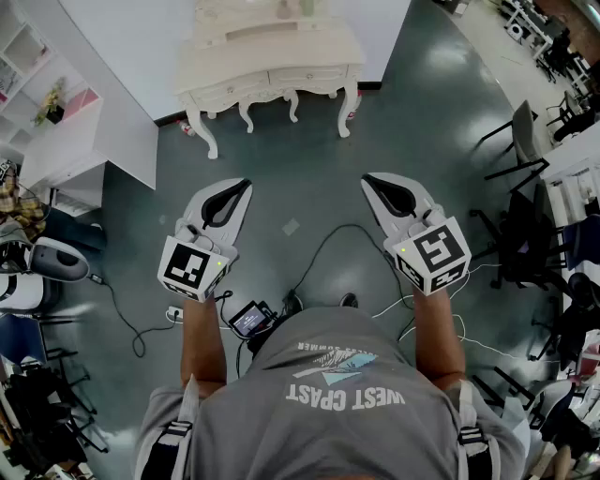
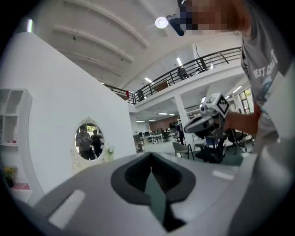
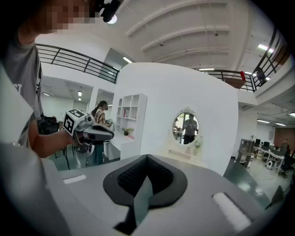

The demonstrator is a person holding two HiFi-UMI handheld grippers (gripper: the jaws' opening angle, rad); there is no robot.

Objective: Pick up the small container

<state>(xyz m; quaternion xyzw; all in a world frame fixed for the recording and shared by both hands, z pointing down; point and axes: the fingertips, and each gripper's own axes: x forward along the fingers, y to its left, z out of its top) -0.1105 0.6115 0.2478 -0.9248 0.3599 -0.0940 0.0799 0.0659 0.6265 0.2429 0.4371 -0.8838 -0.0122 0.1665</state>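
Observation:
My left gripper (image 1: 244, 185) and right gripper (image 1: 367, 180) are held level at waist height above the grey floor, both pointing at a white dressing table (image 1: 272, 70) a few steps ahead. Both are shut, with nothing between the jaws. In the left gripper view the left gripper (image 2: 150, 155) has its pads meeting, and the right gripper (image 2: 205, 123) shows at the side. The right gripper view shows the same for the right gripper (image 3: 147, 158), with the left gripper (image 3: 87, 131) beside it. A few small items (image 1: 285, 9) stand on the tabletop, too small to identify. An oval mirror (image 3: 186, 128) hangs above the table.
A white shelf unit (image 1: 66, 141) stands at the left. Black chairs (image 1: 520, 141) and desks fill the right side. Cables (image 1: 323, 248) and a small scrap (image 1: 292, 226) lie on the floor between me and the table. People are reflected in the mirror.

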